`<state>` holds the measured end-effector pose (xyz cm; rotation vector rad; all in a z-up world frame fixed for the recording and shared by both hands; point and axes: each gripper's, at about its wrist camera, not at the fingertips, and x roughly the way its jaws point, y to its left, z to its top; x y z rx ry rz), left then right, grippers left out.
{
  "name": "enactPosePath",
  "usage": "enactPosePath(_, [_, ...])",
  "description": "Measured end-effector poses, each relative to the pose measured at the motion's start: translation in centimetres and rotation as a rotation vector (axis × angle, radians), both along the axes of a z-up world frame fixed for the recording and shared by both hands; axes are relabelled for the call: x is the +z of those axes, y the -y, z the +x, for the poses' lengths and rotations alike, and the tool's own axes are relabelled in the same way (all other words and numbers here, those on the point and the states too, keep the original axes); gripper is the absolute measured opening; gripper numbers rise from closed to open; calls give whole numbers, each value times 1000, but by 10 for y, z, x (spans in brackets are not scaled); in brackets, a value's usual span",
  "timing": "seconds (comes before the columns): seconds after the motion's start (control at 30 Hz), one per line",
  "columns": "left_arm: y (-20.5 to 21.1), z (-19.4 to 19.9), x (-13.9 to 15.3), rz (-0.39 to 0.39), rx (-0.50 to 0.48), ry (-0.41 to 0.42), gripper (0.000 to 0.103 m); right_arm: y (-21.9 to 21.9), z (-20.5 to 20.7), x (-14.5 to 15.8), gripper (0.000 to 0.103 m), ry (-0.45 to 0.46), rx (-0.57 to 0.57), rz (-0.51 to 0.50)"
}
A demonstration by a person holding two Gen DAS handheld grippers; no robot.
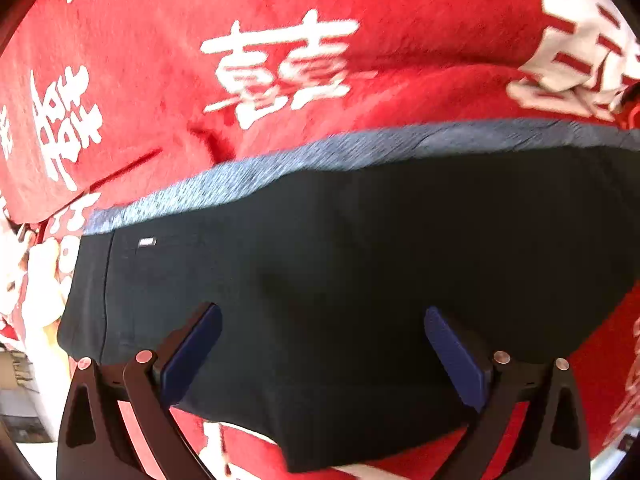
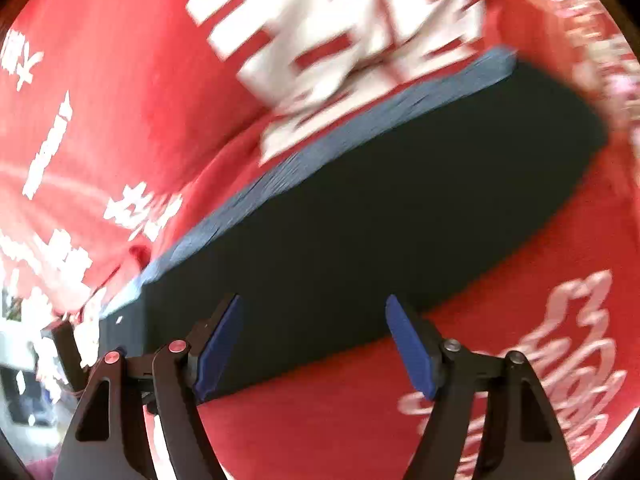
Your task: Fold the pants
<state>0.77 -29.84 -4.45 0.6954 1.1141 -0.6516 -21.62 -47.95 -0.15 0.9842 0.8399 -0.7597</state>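
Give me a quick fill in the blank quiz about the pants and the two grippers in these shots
1. The dark pants lie on a ____ blanket printed with white characters.
2. The waistband along the pants' far edge is ____.
3. The left gripper and the right gripper both have their jaws ____.

Missing words: red; blue; open

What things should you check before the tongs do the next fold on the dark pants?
1. Left tongs open and holding nothing: ok.
2. Right tongs open and holding nothing: ok.
3. Dark pants lying flat on the red blanket: ok, no big bunches show.
4. Blue-grey waistband in sight along the far edge: ok.
5. Pants edges lined up neatly: cannot tell, the right view is blurred.
6. How many folds are already done: cannot tell.
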Motion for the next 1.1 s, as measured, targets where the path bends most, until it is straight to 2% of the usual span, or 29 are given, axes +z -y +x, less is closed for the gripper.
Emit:
enactPosePath(0.1, [24, -14, 13, -49, -38, -8, 102, 34, -43, -2, 76, -58, -126, -1])
enactPosePath(0.2, [61, -39, 17, -92, -82, -33, 102, 70, -76, -13, 60, -81, -235, 37])
enactPosePath(0.27, [83, -51, 12, -108, -93, -53, 102, 89, -89, -19, 58, -100, -265, 27])
enactPosePath(0.33, [104, -62, 0, -114, -96, -70, 102, 104, -93, -27, 51, -112, -262, 23])
enactPosePath(0.37, [111, -63, -7, -102, -89, -72, 102, 109, -93, -32, 46, -110, -262, 36])
enactPosePath(0.4, [115, -67, -12, -88, -81, -77, 102, 116, -93, -38, 28, -99, -260, 61])
enactPosePath(0.43, [118, -70, -19, -71, -67, -86, 102, 121, -93, -39, 15, -82, -259, 79])
enactPosePath(0.5, [113, -71, -22, -75, -42, -90, 102, 124, -86, -23, 10, -70, -221, 19])
enactPosePath(0.57, [109, -69, -24, -87, -26, -105, 102, 120, -74, -2, 10, -70, -116, -103])
enactPosePath(0.63, [108, -67, -24, -89, -19, -117, 102, 122, -66, 1, 11, -103, -51, -145])
enactPosePath(0.7, [112, -71, -27, -76, -28, -109, 102, 130, -70, -18, 11, -159, -68, -78])
enactPosePath(0.73, [113, -73, -27, -71, -36, -101, 102, 134, -78, -35, 14, -184, -90, -3])
enactPosePath(0.77, [113, -74, -26, -65, -43, -91, 102, 135, -84, -43, 14, -157, -114, 36])
enactPosePath(0.8, [114, -75, -26, -63, -46, -89, 102, 133, -93, -39, 20, -102, -153, 31])
enactPosePath(0.83, [114, -75, -27, -62, -48, -90, 102, 131, -95, -36, 39, -134, -161, 35])
enactPosePath(0.87, [114, -75, -27, -63, -45, -93, 102, 127, -97, -32, 48, -192, -172, 32])
enactPosePath(0.9, [114, -75, -28, -64, -39, -99, 102, 121, -103, -24, 52, -200, -198, 21])
enactPosePath(0.93, [113, -74, -28, -65, -29, -108, 102, 115, -107, -14, 52, -181, -220, 12])
enactPosePath(1.0, [113, -72, -29, -66, -18, -113, 102, 105, -103, 3, 52, -159, -185, -36])
enactPosePath(1.1, [114, -73, -29, -62, -18, -105, 102, 94, -68, 21, 52, -123, -29, -113])
